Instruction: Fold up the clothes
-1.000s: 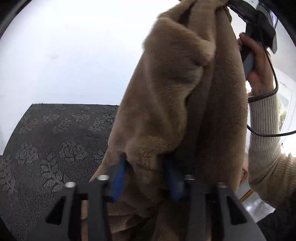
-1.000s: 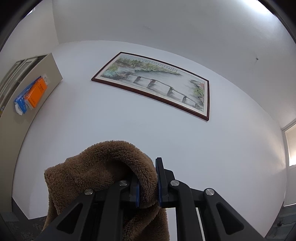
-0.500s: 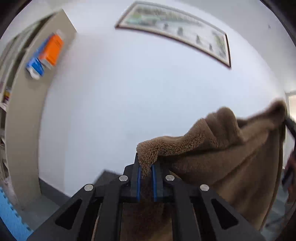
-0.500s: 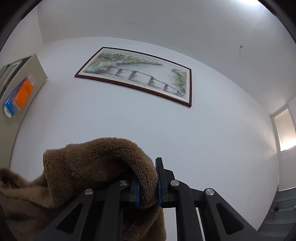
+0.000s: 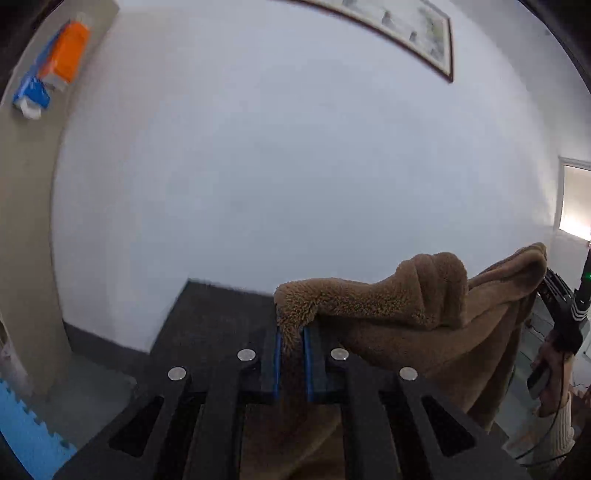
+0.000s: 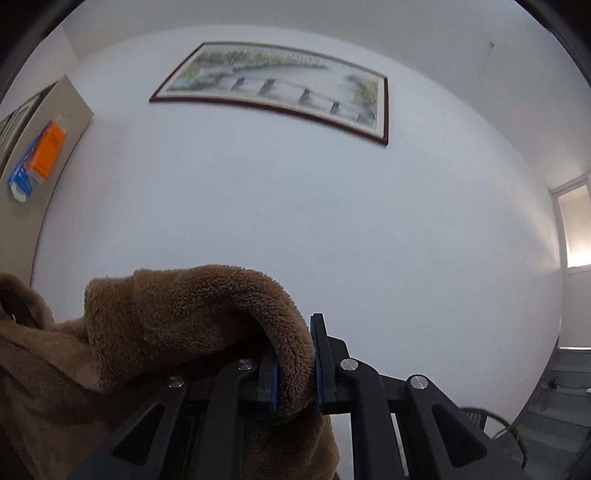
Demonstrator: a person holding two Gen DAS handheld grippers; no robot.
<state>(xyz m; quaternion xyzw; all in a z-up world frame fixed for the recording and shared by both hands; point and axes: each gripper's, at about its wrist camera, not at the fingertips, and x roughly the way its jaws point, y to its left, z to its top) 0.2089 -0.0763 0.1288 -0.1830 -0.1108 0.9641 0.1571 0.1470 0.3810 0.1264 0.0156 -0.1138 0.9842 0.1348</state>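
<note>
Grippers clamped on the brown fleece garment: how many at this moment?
2. The left gripper pinches one fuzzy edge of the brown fleece garment above the dark table; the right gripper pinches another edge, raised toward the wall. No others visible.

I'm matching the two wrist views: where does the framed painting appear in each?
Left wrist view: the framed painting sits at the top edge, right of centre, partly cut off.
Right wrist view: the painting hangs whole, upper centre.
Shared landmark: the orange box on the cabinet, left side.
</note>
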